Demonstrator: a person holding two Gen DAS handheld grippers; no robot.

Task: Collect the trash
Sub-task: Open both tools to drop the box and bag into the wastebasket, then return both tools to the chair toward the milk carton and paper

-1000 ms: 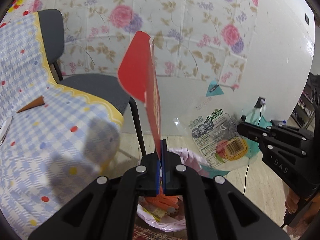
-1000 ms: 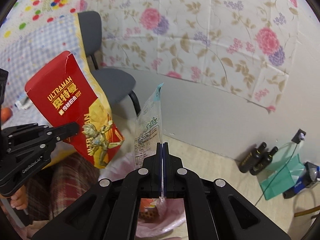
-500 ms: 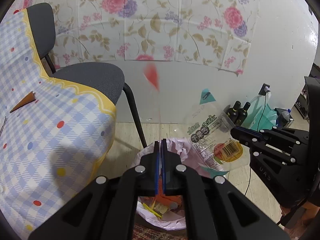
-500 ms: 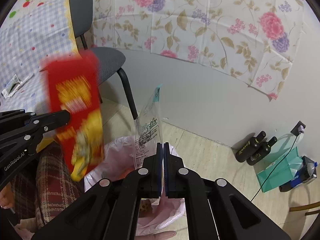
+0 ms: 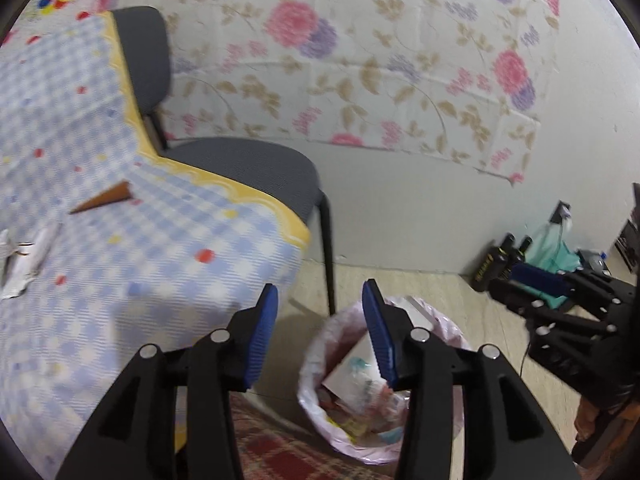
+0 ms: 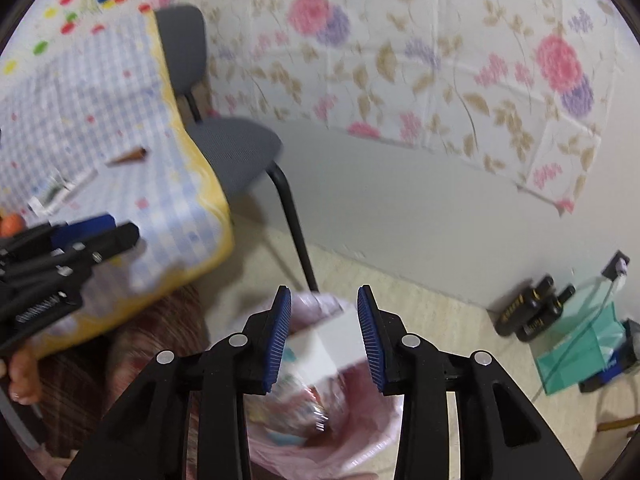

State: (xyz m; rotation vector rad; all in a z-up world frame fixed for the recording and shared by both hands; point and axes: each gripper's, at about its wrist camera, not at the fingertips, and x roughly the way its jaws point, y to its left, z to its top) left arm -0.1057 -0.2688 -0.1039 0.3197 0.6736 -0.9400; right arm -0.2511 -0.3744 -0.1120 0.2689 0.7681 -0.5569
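Observation:
My left gripper (image 5: 321, 334) hangs over the near rim of the pink-lined trash bin (image 5: 450, 330), its jaws opening with nothing between the blue pads. Wrappers and a pale packet (image 5: 352, 364) lie inside the bin. My right gripper (image 6: 322, 332) is over the same bin (image 6: 362, 436), its jaws opening too. A pale packet (image 6: 334, 346) shows between its pads but lower down, untouched. Each gripper shows in the other's view: the right gripper (image 5: 560, 292) and the left gripper (image 6: 72, 248). On the checked tablecloth (image 5: 140, 264) lie a brown cone wrapper (image 5: 105, 199) and white wrappers (image 5: 24, 256).
A grey chair (image 5: 240, 168) stands by the floral wall behind the table. Dark bottles (image 6: 532, 312) and a green bag (image 6: 580, 344) sit on the floor at the right. A person's plaid clothing (image 6: 152, 344) and a hand (image 6: 20, 376) are at the lower left.
The red carton has left my left gripper and the clear packet my right one; both dropped towards the bin. Both pairs of jaws have gone from shut to open.

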